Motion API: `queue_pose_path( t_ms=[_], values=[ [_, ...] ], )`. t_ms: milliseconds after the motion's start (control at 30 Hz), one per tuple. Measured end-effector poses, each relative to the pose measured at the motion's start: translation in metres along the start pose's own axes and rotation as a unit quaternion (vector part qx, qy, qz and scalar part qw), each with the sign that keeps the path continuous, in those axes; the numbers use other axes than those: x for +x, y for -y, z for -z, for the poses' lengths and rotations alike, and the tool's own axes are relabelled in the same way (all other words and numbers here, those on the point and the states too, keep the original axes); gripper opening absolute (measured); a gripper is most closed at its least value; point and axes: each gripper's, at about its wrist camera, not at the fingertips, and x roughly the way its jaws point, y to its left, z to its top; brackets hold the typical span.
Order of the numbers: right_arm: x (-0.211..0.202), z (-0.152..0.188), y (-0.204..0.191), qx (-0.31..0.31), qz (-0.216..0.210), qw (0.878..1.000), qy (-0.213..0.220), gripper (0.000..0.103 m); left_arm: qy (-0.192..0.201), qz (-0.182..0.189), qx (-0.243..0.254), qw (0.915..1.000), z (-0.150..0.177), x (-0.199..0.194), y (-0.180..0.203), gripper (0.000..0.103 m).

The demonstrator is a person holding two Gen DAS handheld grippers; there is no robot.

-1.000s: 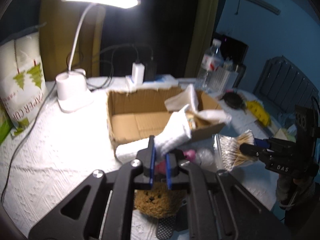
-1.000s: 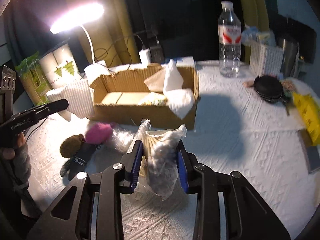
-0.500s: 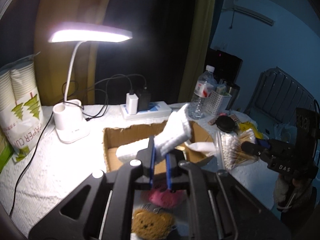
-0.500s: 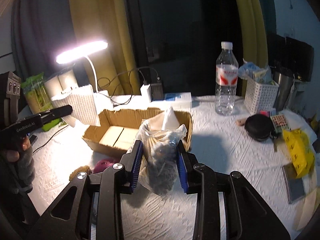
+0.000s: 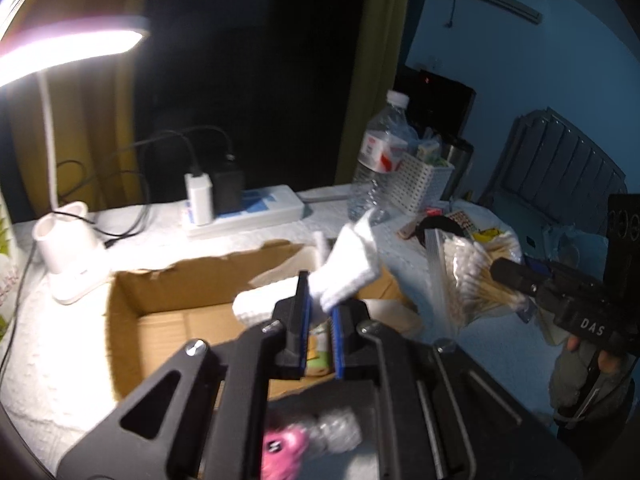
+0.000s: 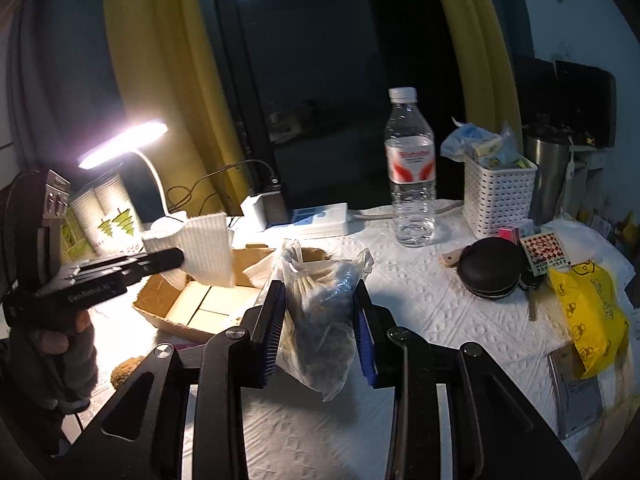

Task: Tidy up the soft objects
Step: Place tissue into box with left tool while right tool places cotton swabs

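My left gripper [image 5: 320, 300] is shut on a white ribbed cloth pad [image 5: 352, 268] and holds it above the open cardboard box [image 5: 124, 312]. The right wrist view shows that same cloth pad [image 6: 208, 250] at the left gripper's [image 6: 178, 258] tip, over the box [image 6: 192, 308]. My right gripper [image 6: 320, 304] is shut on a clear bag of cotton swabs [image 6: 320, 320], lifted off the table just right of the box. White soft pieces lie inside the box. A pink plush [image 5: 280, 448] and a brown plush [image 6: 124, 368] lie in front of the box.
A lit desk lamp [image 6: 124, 142] and a paper-cup pack [image 6: 108, 216] stand at the left. Behind the box lies a power strip [image 5: 248, 216]. A water bottle [image 6: 410, 172], white basket [image 6: 498, 196], black round case [image 6: 492, 268] and yellow bag [image 6: 588, 316] fill the right.
Both grippers have risen and moved toward the box with their loads. The cloth pad went from in front of the box to above it. The plush toys have slid low in both views.
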Motion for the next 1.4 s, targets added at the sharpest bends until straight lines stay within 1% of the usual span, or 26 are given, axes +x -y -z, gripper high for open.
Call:
queue_pose_path(
  t_ms=[267, 300, 333, 367, 400, 467, 533, 567, 600, 633, 700, 833, 1000, 1167, 1400],
  values=[
    [-0.002, 0.004, 0.032, 0.019, 0.002, 1.0, -0.003, 0.034, -0.037, 0.006, -0.007, 0.9993, 0.004, 0.045, 0.022, 0.009],
    [-0.002, 0.005, 0.035, 0.022, 0.002, 1.0, -0.004, 0.034, -0.041, 0.006, -0.008, 0.9991, 0.005, 0.049, 0.022, 0.011],
    [-0.002, 0.006, 0.038, 0.024, 0.002, 1.0, -0.004, 0.034, -0.047, 0.007, -0.011, 0.9988, 0.006, 0.055, 0.023, 0.011],
    [-0.003, 0.007, 0.041, 0.027, 0.002, 1.0, -0.005, 0.034, -0.059, 0.009, -0.013, 0.9981, 0.006, 0.062, 0.024, 0.013],
    [-0.003, 0.008, 0.043, 0.028, 0.001, 1.0, -0.005, 0.034, -0.072, 0.01, -0.011, 0.9973, 0.008, 0.069, 0.025, 0.019],
    [-0.003, 0.009, 0.045, 0.03, 0.002, 1.0, -0.006, 0.034, -0.098, 0.002, 0.004, 0.9952, 0.012, 0.082, 0.031, 0.027],
    [-0.004, 0.009, 0.045, 0.031, 0.002, 1.0, -0.003, 0.034, -0.105, 0.002, 0.01, 0.9944, 0.015, 0.085, 0.035, 0.042],
    [-0.005, 0.008, 0.044, 0.031, 0.002, 1.0, -0.001, 0.034, -0.105, 0.009, 0.01, 0.9944, 0.015, 0.082, 0.036, 0.067],
    [-0.006, 0.007, 0.044, 0.031, 0.002, 1.0, 0.001, 0.034, -0.102, 0.014, 0.009, 0.9947, 0.014, 0.079, 0.036, 0.086],
    [-0.007, 0.006, 0.042, 0.03, 0.002, 1.0, 0.003, 0.034, -0.092, 0.023, 0.007, 0.9955, 0.013, 0.072, 0.036, 0.088],
    [-0.009, 0.003, 0.037, 0.027, 0.001, 1.0, 0.008, 0.034, -0.079, 0.028, 0.01, 0.9964, 0.009, 0.06, 0.036, 0.088],
    [-0.012, -0.004, 0.021, 0.016, -0.003, 1.0, 0.012, 0.034, -0.057, 0.024, -0.001, 0.9981, 0.007, 0.033, 0.023, 0.088],
    [-0.006, -0.013, -0.01, -0.004, -0.014, 1.0, 0.01, 0.035, -0.033, 0.015, -0.021, 0.9991, 0.011, -0.003, -0.009, 0.088],
    [0.022, -0.018, -0.039, -0.02, -0.024, 0.999, -0.01, 0.035, -0.017, -0.002, -0.044, 0.9989, 0.02, -0.029, -0.047, 0.088],
    [0.068, -0.011, -0.058, -0.024, -0.015, 0.998, -0.052, 0.035, -0.016, -0.028, -0.076, 0.9966, 0.04, -0.049, -0.095, 0.088]
  ],
)
